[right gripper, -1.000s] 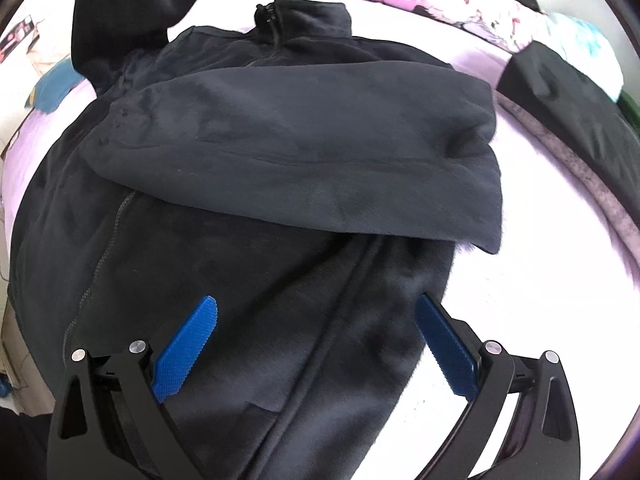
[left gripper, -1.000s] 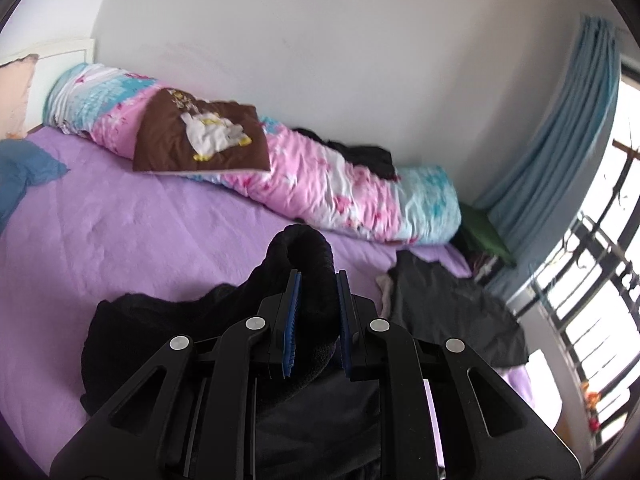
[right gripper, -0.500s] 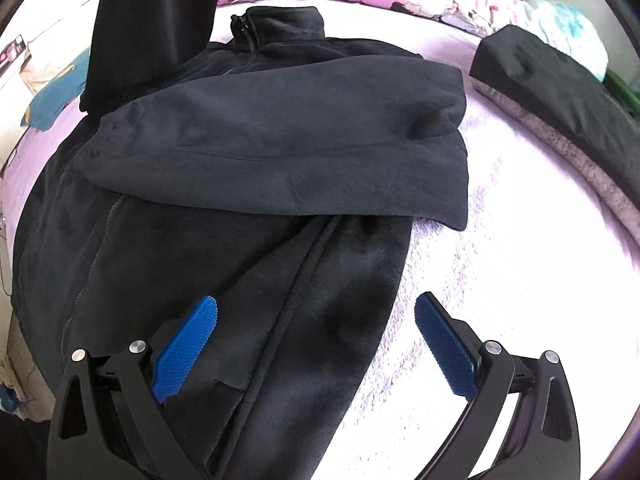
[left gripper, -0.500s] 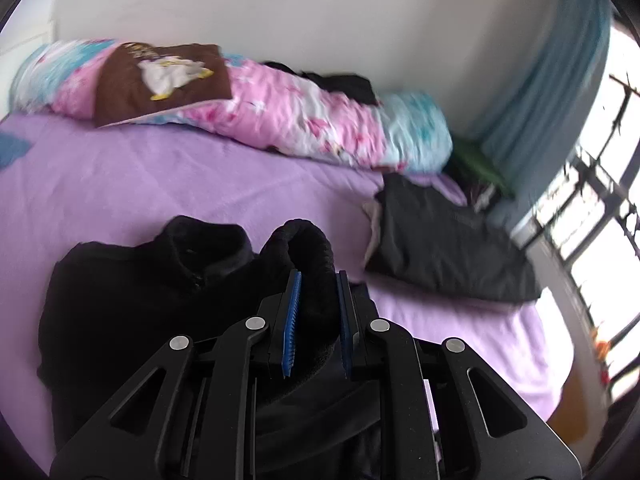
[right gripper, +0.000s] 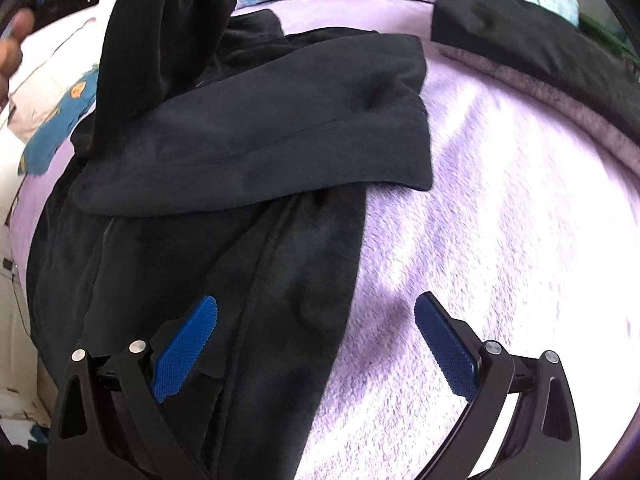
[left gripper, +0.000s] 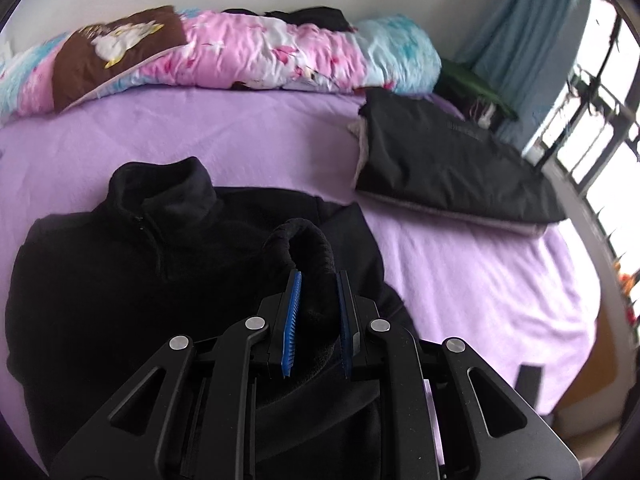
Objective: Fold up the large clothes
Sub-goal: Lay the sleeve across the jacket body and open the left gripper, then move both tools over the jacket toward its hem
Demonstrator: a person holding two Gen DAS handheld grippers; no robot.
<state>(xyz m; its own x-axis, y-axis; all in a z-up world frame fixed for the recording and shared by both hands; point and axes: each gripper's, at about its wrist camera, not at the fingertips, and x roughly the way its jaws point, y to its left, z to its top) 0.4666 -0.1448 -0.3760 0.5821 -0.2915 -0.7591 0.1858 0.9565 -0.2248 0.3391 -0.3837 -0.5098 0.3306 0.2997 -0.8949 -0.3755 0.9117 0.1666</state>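
A black fleece jacket [left gripper: 120,264] with a zip collar lies flat on the purple bed sheet [left gripper: 248,132]. My left gripper [left gripper: 318,280] is shut on the cuff of one black sleeve [left gripper: 308,248], which loops up between the blue pads above the jacket's chest. In the right wrist view that held sleeve [right gripper: 160,28] hangs at the top left, and the other sleeve [right gripper: 272,148] lies folded across the jacket's body [right gripper: 240,280]. My right gripper [right gripper: 316,312] hovers open over the jacket's right edge, nothing between its pads.
A folded dark garment [left gripper: 452,160] lies on the bed to the right. A rolled pink and blue floral duvet [left gripper: 280,56] with a brown cushion [left gripper: 112,52] runs along the wall. Blue curtain [left gripper: 540,28] and window bars stand at the right. A hand [right gripper: 12,44] shows at the far left.
My left gripper came down and forward with the sleeve, so the jacket's collar and chest now fill its view. My right gripper slid right, toward the jacket's edge, still open.
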